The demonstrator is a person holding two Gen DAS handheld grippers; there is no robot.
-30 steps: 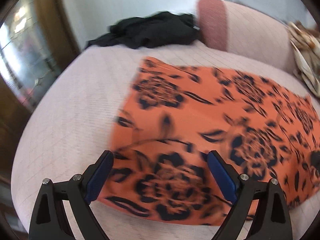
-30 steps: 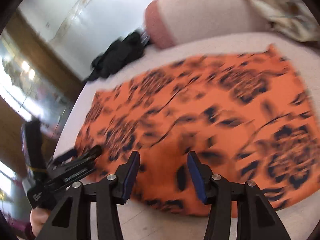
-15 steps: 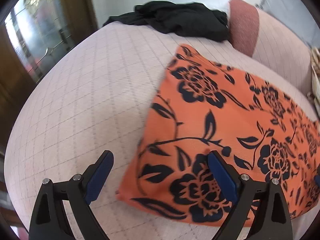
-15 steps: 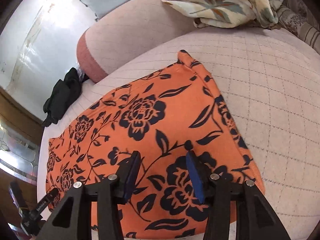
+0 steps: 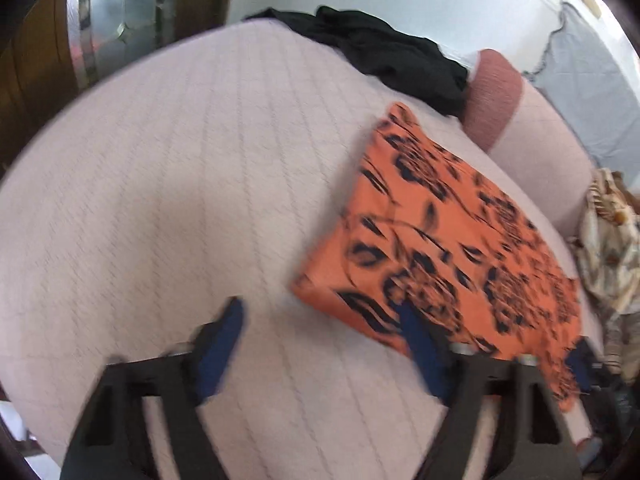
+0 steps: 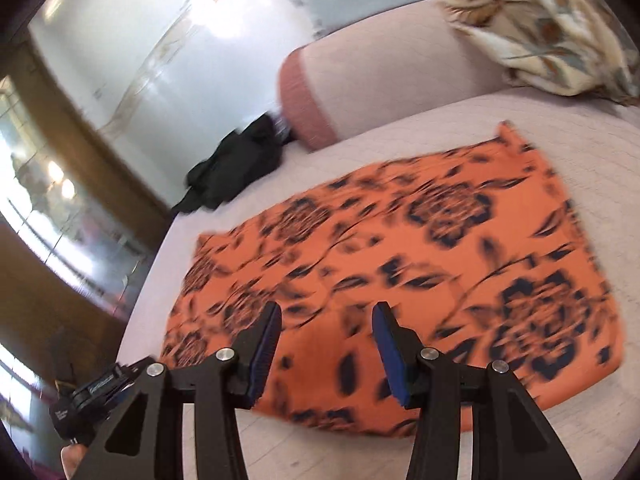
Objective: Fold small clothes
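Left wrist view: left gripper [image 5: 320, 340] nearest the lens, its blue-padded jaws spread wide and holding nothing, poised above the quilted pale-pink bed [image 5: 168, 184]; the right-hand pad overlaps the near edge of the cloth in the picture, though blur hides whether it touches. Beyond and to the right lies the orange cloth [image 5: 448, 248] — black flower print, folded into a flat oblong, resting on the bed with its near corner just ahead of the gripper. Farther back, a black garment [image 5: 384, 52] lies crumpled at the far edge of the bed, beside a pink bolster [image 5: 496, 100] that runs along the wall side; a cream printed fabric [image 5: 612, 240] is heaped at the right. Right wrist view: right gripper [image 6: 326, 344] in the foreground, jaws set moderately apart and empty, held over the near long edge of the cloth [image 6: 400, 264], which spreads across the middle of the bed [image 6: 592, 116]. At lower left the left gripper [image 6: 100, 384] shows in part, off the cloth's corner — its jaws too small to judge here. Behind the cloth, the garment [image 6: 236, 168] lies apart from it, next to the end of the bolster [image 6: 308, 100]; the fabric [image 6: 548, 28] is draped on the bolster at upper right
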